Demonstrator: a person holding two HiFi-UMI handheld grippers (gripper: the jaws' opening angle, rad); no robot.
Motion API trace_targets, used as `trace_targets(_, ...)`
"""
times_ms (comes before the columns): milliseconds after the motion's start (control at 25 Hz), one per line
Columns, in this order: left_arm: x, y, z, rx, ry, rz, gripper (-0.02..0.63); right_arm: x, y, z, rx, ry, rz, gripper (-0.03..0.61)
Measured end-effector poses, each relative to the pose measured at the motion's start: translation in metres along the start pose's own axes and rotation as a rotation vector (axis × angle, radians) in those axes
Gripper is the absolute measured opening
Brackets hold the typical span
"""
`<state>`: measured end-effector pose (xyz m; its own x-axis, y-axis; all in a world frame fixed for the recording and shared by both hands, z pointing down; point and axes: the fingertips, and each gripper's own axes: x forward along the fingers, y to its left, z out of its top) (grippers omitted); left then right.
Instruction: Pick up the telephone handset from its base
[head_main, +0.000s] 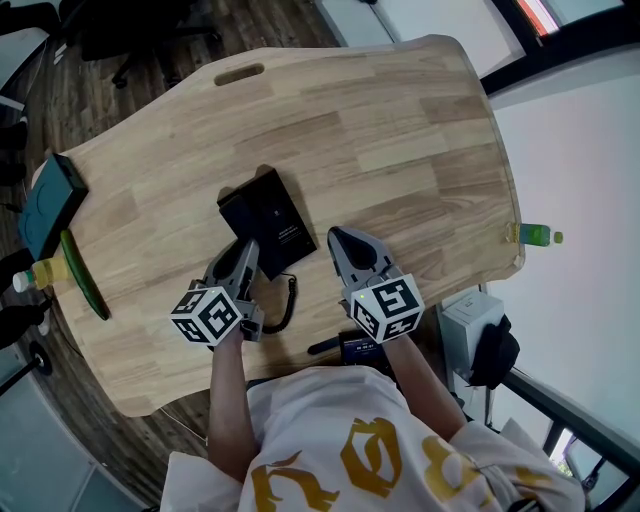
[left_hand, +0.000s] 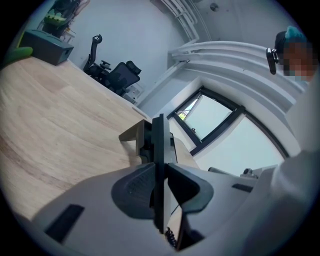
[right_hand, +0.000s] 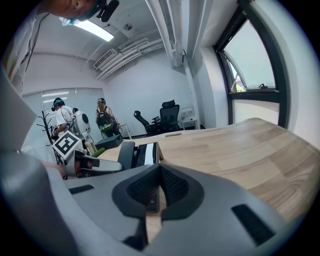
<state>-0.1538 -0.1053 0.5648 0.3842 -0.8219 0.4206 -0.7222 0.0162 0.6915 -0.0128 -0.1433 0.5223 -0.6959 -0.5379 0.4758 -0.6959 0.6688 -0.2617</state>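
**Left gripper takes the handset at a wooden table (head_main: 400, 130)**
On the near edge of the telephone base (head_main: 275, 205), the handset (left_hand: 159, 142) sits clamped in the left gripper (head_main: 246, 250). The right gripper (head_main: 342, 240) is closed and empty. A straight, level lift should keep the cord (head_main: 288, 305) from snagging.

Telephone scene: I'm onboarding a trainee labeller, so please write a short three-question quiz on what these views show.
1. Multiple choice: What stands between the jaws of the left gripper? A) the telephone handset B) a bottle C) nothing
2. True or false: The right gripper grips the telephone base.
3. Fill in: The telephone base sits on a ____ table.

Key: 1 A. 2 False: the right gripper is shut on nothing, beside the telephone base. 3 wooden.
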Motion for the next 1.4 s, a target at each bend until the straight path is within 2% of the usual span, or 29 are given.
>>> trace_targets(120, -0.001, -0.001, 0.001, -0.011, -0.012, -0.012, 0.083, 0.000, 0.001, -0.001, -0.013, 0.005, -0.002, 0.005)
trace_targets(480, -0.011, 0.007, 0.000, -0.111, -0.056, -0.026, 0.074, -0.003, 0.003, -0.001, -0.024, 0.007, -0.002, 0.005)
trace_targets(1040, -0.014, -0.011, 0.006, -0.112, -0.063, -0.086, 0.072, -0.012, 0.009, 0.006, -0.029, -0.017, -0.003, 0.005)
trace_targets(1400, -0.034, -0.036, 0.018, -0.096, -0.102, -0.141, 0.072, -0.028, 0.021, 0.019, -0.041, -0.062, 0.008, 0.005)
